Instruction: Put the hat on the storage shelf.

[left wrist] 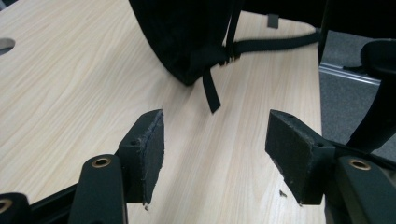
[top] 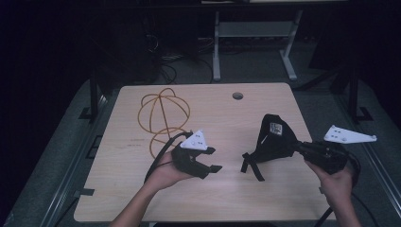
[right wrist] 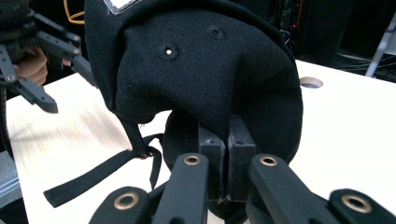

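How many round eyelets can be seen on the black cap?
2. In the right gripper view, the black cap shows one eyelet at upper left and one eyelet higher, to its right. More may be hidden on the far side.

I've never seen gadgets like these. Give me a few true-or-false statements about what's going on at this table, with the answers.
1. The right gripper is clamped on a black cap. True.
2. The left gripper holds the cap's strap. False: its jaws are open and hold nothing.
3. An orange wire ball sits on the table's far left part. True.
4. The cap is white. False: it is black.
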`<state>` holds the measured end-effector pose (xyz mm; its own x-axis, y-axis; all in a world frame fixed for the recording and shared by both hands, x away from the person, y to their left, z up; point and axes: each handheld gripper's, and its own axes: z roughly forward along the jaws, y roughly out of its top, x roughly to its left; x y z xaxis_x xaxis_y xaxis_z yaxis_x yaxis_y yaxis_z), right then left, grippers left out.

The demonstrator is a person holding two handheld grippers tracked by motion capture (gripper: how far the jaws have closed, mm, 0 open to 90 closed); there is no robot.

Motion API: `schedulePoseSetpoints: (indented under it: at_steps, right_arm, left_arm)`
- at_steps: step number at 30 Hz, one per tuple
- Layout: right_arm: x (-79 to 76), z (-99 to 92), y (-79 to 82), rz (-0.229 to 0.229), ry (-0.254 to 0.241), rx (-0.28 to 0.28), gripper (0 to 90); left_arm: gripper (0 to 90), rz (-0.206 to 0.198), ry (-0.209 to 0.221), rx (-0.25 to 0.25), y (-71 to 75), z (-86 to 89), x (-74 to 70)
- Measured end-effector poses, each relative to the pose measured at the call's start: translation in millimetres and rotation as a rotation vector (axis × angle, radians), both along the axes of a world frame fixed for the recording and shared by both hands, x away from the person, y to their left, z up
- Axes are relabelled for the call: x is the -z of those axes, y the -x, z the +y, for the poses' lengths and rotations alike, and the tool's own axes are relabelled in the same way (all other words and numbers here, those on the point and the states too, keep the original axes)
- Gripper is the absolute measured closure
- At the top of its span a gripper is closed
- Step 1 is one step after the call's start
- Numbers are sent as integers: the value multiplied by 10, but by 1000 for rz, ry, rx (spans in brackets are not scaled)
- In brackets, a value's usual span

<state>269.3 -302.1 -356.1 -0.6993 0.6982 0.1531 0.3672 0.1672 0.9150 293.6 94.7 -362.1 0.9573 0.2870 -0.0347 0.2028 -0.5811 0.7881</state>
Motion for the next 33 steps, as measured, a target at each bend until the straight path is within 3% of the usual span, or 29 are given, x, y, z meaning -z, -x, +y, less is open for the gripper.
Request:
schedulePoseSetpoints:
  at_steps: [10,14,18,21,27,33]
  right_arm:
    - [-208,91,-123,9,5,-22,876]
    - [-255,110,-171,1,6,-32,876]
    - [-321,133,-196,10,-6,-35,876]
    - [-372,156,-221,11,-8,-41,875]
    - [-464,231,-284,13,0,-56,875]
    - [-553,334,-353,8,-13,-76,875]
  left_arm:
    - [357,1,-19,-7,70,114,205]
    - [353,-30,-39,-5,100,138,278]
    - [356,6,-33,2,131,150,333]
    - [355,-2,-59,13,142,152,366]
    - [336,12,-46,5,147,170,425]
    - [318,16,-62,-6,169,184,506]
